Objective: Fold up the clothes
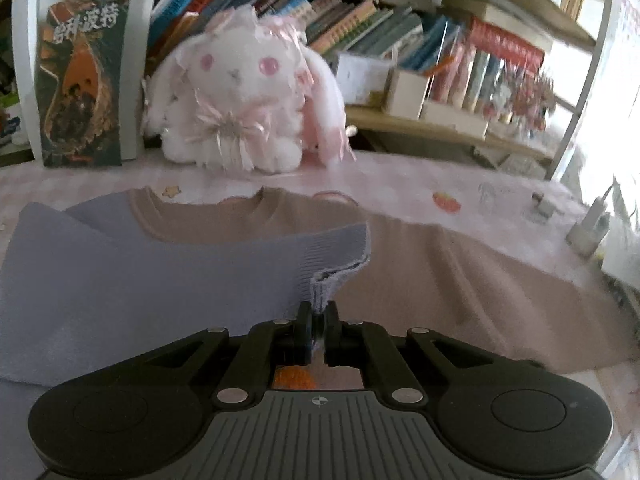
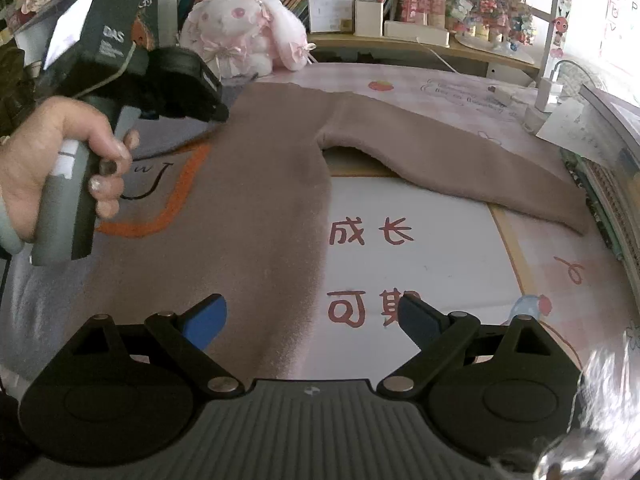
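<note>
Where the left wrist view begins, the left gripper [image 1: 318, 312] has its jaws nearly together, pinching the ribbed cuff [image 1: 340, 256] of a grey-blue sleeve [image 1: 140, 280]. Sleeve folded across the chest of a brown sweater [image 1: 440, 276], which lies flat on the table [image 1: 400, 188]. Neckline toward the far edge.

Right gripper [image 2: 312, 320]: jaws spread wide, blue pads [image 2: 206, 322] showing, nothing between them; it hangs over the sweater's lower side edge and a printed mat [image 2: 420, 248] with red characters.

Sweater body [image 2: 248, 208]: brown, an orange line and a thin black line on its front. One brown sleeve [image 2: 460, 160] stretched out flat to the right of the right wrist view, cuff near the table's right edge.

A hand [image 2: 52, 160] grasps the grey handle of the left gripper at the left of that view; the gripper's tips are hidden there.

Beyond the sweater: pink patterned table cover, white and pink plush rabbit [image 1: 244, 100] seated at the back edge, an upright book [image 1: 80, 76] just beside it.

Farthest: shelves of books [image 1: 360, 20], small boxes, a charger and cable [image 2: 548, 88] at the right.
</note>
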`<state>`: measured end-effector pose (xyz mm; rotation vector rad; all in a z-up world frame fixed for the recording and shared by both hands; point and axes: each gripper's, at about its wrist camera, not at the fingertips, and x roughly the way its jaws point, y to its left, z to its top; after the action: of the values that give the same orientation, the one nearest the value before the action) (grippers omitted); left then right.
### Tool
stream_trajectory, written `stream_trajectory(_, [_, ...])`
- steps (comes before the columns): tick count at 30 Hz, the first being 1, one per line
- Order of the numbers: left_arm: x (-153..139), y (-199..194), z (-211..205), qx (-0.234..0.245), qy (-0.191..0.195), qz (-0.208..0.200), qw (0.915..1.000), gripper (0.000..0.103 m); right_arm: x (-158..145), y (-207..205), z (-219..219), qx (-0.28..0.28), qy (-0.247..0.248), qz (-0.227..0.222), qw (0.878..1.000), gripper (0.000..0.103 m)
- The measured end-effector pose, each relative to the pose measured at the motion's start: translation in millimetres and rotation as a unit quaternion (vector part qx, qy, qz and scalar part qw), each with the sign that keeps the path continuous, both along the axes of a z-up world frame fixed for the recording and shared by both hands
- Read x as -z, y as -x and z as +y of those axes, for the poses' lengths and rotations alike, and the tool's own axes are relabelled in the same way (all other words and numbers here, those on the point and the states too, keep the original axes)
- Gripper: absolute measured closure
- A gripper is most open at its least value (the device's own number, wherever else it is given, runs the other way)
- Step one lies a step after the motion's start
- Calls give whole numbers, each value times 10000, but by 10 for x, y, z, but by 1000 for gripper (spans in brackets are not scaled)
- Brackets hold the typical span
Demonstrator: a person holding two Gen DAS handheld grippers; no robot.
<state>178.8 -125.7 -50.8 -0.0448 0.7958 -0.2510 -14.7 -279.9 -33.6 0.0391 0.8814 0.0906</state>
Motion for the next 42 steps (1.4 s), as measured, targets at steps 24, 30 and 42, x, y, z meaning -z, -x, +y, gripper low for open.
stream_trajectory(24, [-99,1510,2104,-1627,-1149,136,9799,28,79,-55,93,56,-484,419,9979,47])
stream_trajectory(30, [-8,1595,2475,-1774,-385,363,9827,71,78,38,160,433,-435,541,9966,61])
stream_trajectory(42, [-77,1546,2819,-1957,63,289,9802,99,98,63,485,271,-270,401,9985,90])
